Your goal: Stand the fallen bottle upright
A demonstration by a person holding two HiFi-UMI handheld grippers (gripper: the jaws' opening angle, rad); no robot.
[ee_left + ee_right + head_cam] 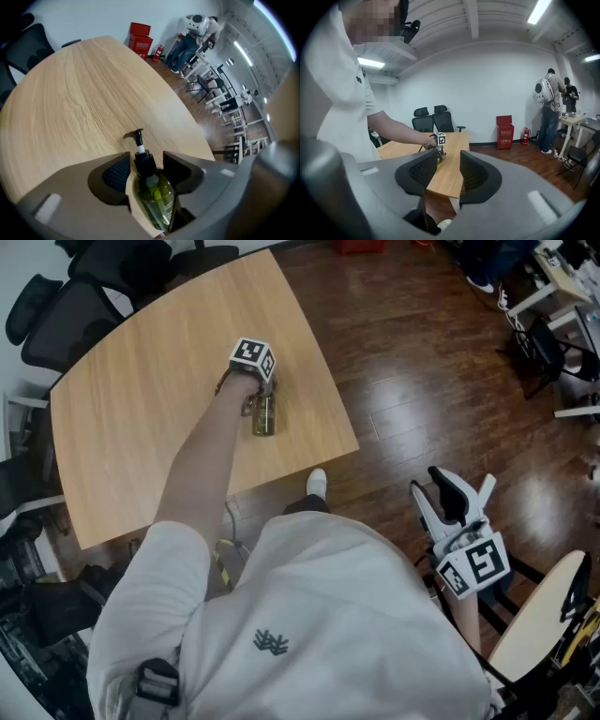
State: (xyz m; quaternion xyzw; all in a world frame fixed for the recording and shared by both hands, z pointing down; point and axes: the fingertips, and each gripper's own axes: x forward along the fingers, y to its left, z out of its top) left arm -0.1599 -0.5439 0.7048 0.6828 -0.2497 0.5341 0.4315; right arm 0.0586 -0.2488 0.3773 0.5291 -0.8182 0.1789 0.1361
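Observation:
A clear bottle (263, 416) of yellow-green liquid with a black pump (138, 144) lies on its side on the light wooden table (141, 409), its base towards me. My left gripper (255, 393) points steeply down over its pump end. In the left gripper view the gripper (146, 169) straddles the bottle's (157, 199) neck and shoulder, and a strip of table shows between the left jaw and the glass. My right gripper (459, 491) hangs open and empty over the floor at the right. In its own view it (444, 172) faces the table (451, 140) and the far-off bottle (438, 159).
Black office chairs (94, 277) stand beyond the table's far left edge. The bottle lies near the table's right edge, next to dark wood floor (422, 381). A red box (139, 37) and people (551, 108) at desks are far off. A pale round seat (539, 615) is by my right gripper.

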